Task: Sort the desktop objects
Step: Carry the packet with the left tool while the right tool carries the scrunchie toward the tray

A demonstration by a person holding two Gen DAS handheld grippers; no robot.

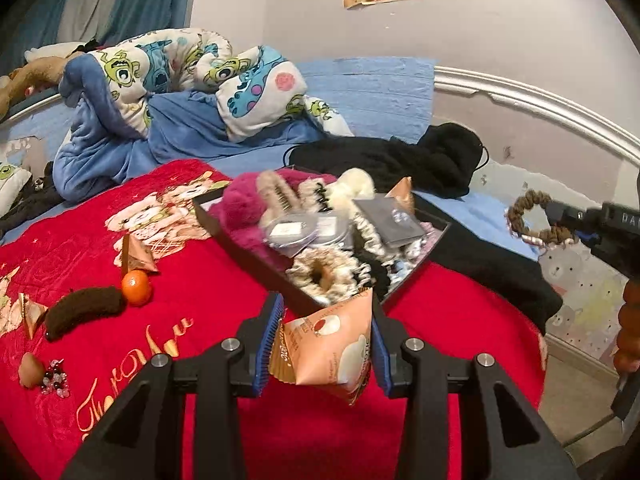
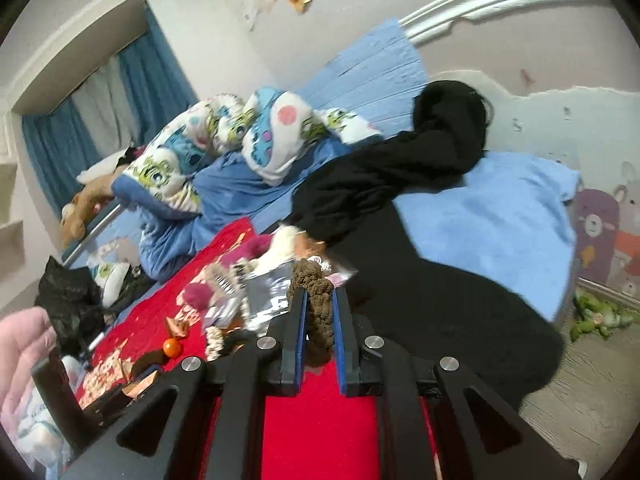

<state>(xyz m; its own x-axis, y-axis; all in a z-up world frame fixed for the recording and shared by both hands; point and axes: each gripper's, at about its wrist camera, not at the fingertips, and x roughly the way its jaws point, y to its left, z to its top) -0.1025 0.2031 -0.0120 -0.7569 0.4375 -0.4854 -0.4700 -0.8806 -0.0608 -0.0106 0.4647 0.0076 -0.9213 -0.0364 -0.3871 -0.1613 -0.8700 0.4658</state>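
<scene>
Jaws of the left gripper (image 1: 326,322): closed on a peach-coloured, crinkled foil snack packet (image 1: 328,352), pyramid-shaped, pinched between blue ribbed pads just short of the tray. Jaws of the right gripper (image 2: 320,308): clamped tight on a brown knitted hair tie (image 2: 318,312), a nubbly looped cord that stands up between the pads.

Landmark: black rectangular tray (image 1: 240,236), shallow-walled, on a red plush blanket (image 1: 224,320). In the tray: magenta fuzzy cloth (image 1: 240,204), cream fluffy scrunchies, round metal tins (image 1: 288,232), a flat grey card.

Left of the tray, on the blanket: a smooth orange mandarin (image 1: 137,287), a dark brown woolly sausage-shaped hair piece (image 1: 82,308) touching it, two more peach pyramid packets (image 1: 136,256), and a cluster of glass beads (image 1: 54,378).

Behind the tray: black knitted garment (image 1: 384,160).
</scene>
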